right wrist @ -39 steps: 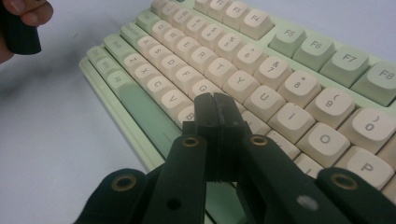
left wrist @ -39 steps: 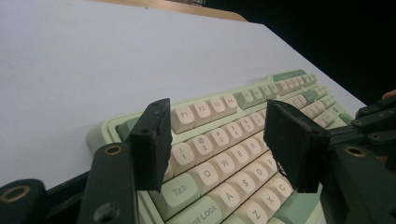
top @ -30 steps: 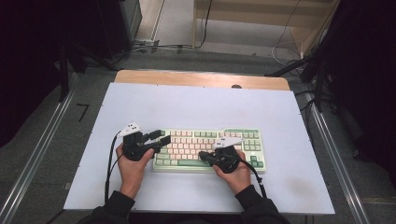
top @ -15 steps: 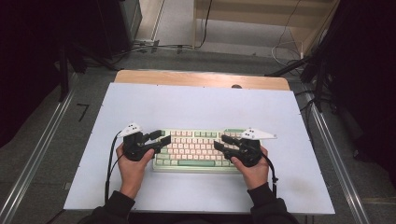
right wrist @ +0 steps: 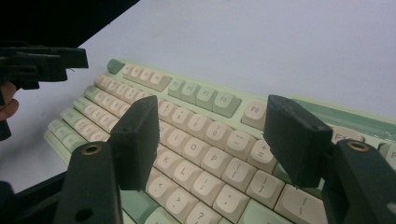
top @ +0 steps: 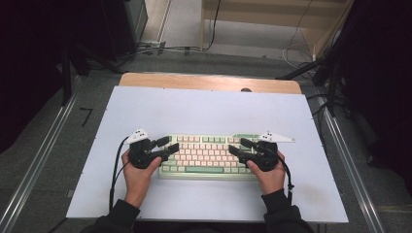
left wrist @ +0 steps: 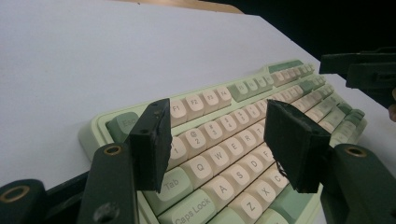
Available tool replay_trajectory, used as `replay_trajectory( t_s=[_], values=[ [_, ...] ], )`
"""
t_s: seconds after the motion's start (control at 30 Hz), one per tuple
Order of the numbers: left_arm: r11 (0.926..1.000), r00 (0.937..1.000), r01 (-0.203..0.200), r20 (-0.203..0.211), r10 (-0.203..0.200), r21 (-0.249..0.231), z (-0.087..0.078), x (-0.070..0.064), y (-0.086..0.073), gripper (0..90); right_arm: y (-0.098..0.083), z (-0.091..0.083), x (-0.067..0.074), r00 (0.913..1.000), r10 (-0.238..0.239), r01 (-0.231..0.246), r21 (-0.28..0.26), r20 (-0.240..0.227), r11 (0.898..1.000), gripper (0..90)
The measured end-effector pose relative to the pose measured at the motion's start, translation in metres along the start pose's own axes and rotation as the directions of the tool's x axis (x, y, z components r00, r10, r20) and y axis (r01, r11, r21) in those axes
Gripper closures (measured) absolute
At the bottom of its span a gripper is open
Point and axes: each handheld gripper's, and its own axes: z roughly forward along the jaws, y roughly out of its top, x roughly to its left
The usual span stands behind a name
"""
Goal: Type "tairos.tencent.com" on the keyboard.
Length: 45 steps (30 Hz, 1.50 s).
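Even overhead light falls on the pale worktop (top: pixel 209 116), with dark surroundings and soft shadows. Both gripper views look slightly soft, perhaps out of focus nearest the lens.
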Motion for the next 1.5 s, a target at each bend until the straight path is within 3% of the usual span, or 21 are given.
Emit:
replay_trajectory(
  t_s=[0.17, 0.4, 0.63, 0.9, 1.13, 1.5],
  values=[
    [0.9998, 0.9999, -0.011, 0.004, 0.011, 0.015, 0.001, -0.002, -0.001, 43.1, 0.0, 0.0, 0.001, 1.0, -0.002, 0.002, 0.003, -0.001, 1.0, 34.2],
    [0.9981, 0.9975, -0.046, 0.055, 0.044, 0.04, 0.007, -0.012, -0.004, 51.3, -0.001, 0.001, 0.001, 1.0, 0.0, 0.0, 0.007, -0.004, 1.0, 34.2],
    [0.9925, 0.9901, -0.095, 0.11, 0.086, 0.077, 0.014, -0.024, -0.007, 67.5, -0.001, 0.001, 0.001, 0.9996, 0.013, -0.013, 0.016, -0.024, 1.0, 34.2],
    [0.9803, 0.9797, -0.157, 0.144, 0.139, 0.12, 0.023, -0.034, -0.01, 90.0, 0.0, 0.001, 0.002, 0.9991, 0.005, -0.004, 0.034, -0.043, 0.999, 33.3],
    [0.9748, 0.9772, -0.171, 0.151, 0.149, 0.143, 0.027, -0.036, -0.012, 90.0, -0.001, 0.002, 0.005, 0.9987, -0.017, 0.019, 0.043, -0.047, 0.999, 34.3],
    [0.952, 0.9662, -0.236, 0.151, 0.209, 0.195, 0.035, -0.042, -0.014, 90.0, -0.002, 0.003, 0.005, 0.999, -0.014, 0.016, 0.045, -0.043, 0.999, 34.3]
  ],
)
